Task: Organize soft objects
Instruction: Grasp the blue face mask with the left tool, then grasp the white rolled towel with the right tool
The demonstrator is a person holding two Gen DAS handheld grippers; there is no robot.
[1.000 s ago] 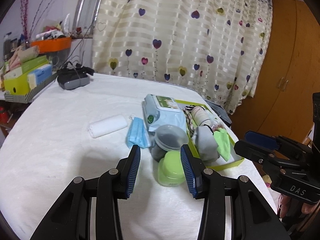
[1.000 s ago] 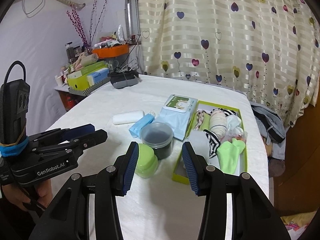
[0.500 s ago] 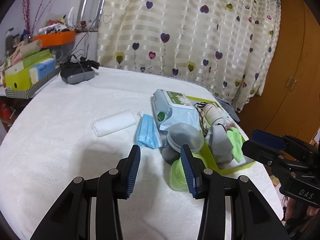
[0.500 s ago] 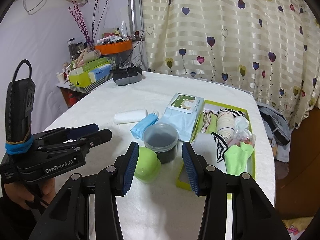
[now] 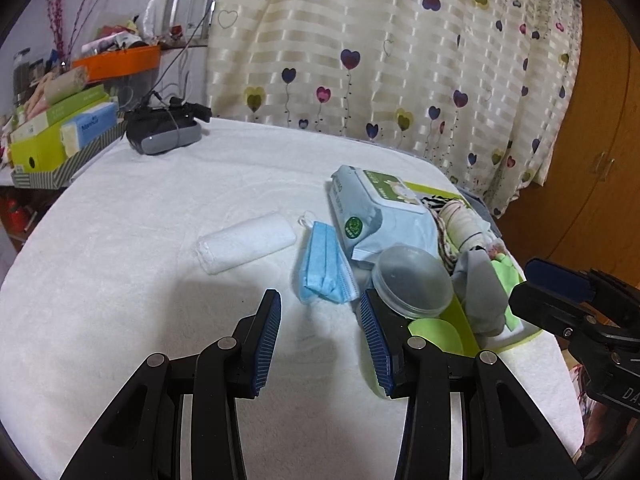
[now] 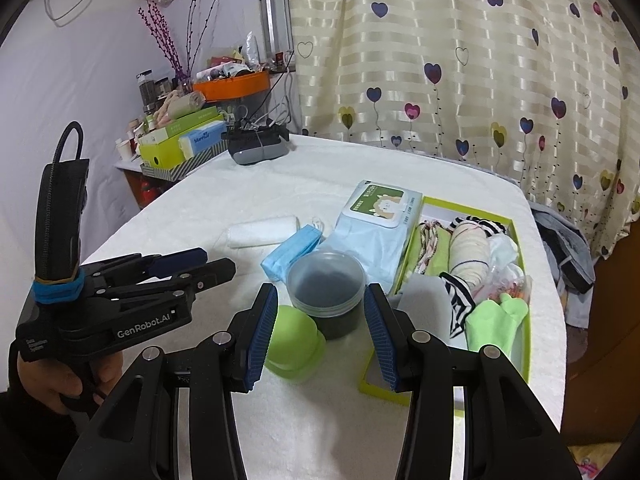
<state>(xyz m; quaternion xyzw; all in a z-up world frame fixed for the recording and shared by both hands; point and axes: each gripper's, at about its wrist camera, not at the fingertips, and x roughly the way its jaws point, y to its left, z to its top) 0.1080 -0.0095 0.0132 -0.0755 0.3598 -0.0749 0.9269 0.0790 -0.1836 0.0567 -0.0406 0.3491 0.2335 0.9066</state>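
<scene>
A rolled white towel (image 5: pixel 245 241) (image 6: pixel 262 231), a folded blue face mask (image 5: pixel 323 268) (image 6: pixel 294 251) and a wet-wipes pack (image 5: pixel 380 210) (image 6: pixel 376 224) lie on the white table. A green box (image 6: pixel 526 332) (image 5: pixel 466 320) at the right holds socks and gloves. My left gripper (image 5: pixel 320 336) is open and empty, just short of the mask. My right gripper (image 6: pixel 320 332) is open and empty, above a grey tub (image 6: pixel 326 292) and a green lid (image 6: pixel 294 342).
A grey tub (image 5: pixel 412 282) and a green lid (image 5: pixel 436 334) sit beside the box. A black-grey device (image 5: pixel 164 132) (image 6: pixel 258 146) lies at the table's far left. A striped tray with boxes (image 5: pixel 60 136) (image 6: pixel 180 148) stands beyond the left edge. A curtain (image 5: pixel 380 60) hangs behind.
My left gripper has swung left, from over the tub and lid to facing the blue mask. My right gripper has drifted slightly forward. Both stay open.
</scene>
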